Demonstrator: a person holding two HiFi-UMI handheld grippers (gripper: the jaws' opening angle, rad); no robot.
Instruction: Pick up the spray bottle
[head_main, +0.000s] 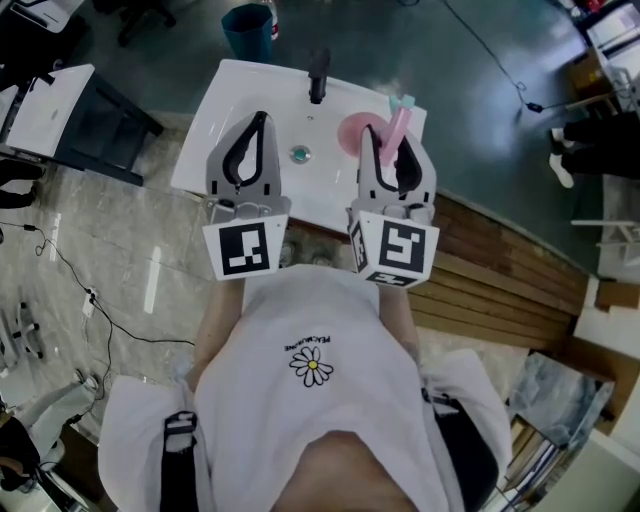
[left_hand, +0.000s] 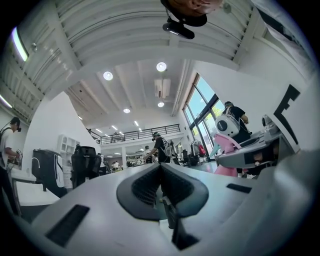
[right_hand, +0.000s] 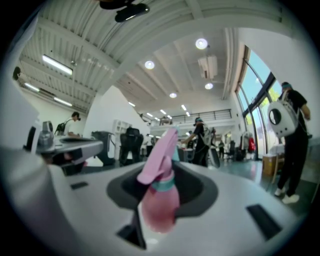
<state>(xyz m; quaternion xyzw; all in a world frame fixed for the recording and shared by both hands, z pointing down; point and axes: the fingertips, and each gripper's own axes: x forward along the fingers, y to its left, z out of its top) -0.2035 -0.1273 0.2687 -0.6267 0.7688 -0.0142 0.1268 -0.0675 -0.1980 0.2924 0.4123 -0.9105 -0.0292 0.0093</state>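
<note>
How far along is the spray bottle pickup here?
Done: the right hand-held gripper is closed on the pink spray bottle. In hand: the bottle seems held above the white sink. Remaining: nothing obvious; the left hand-held gripper is shut and empty.

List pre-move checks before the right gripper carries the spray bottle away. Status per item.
1. Right gripper shut on the spray bottle: ok.
2. Bottle sits centred between the jaws, sprayer head up: ok.
3. Left gripper shut, empty and apart from the bottle: ok.
4. Bottle's base clear of the sink: cannot tell; the head view shows it only over the sink's right corner.
5. Faucet stands well to the side of the bottle: ok.
</note>
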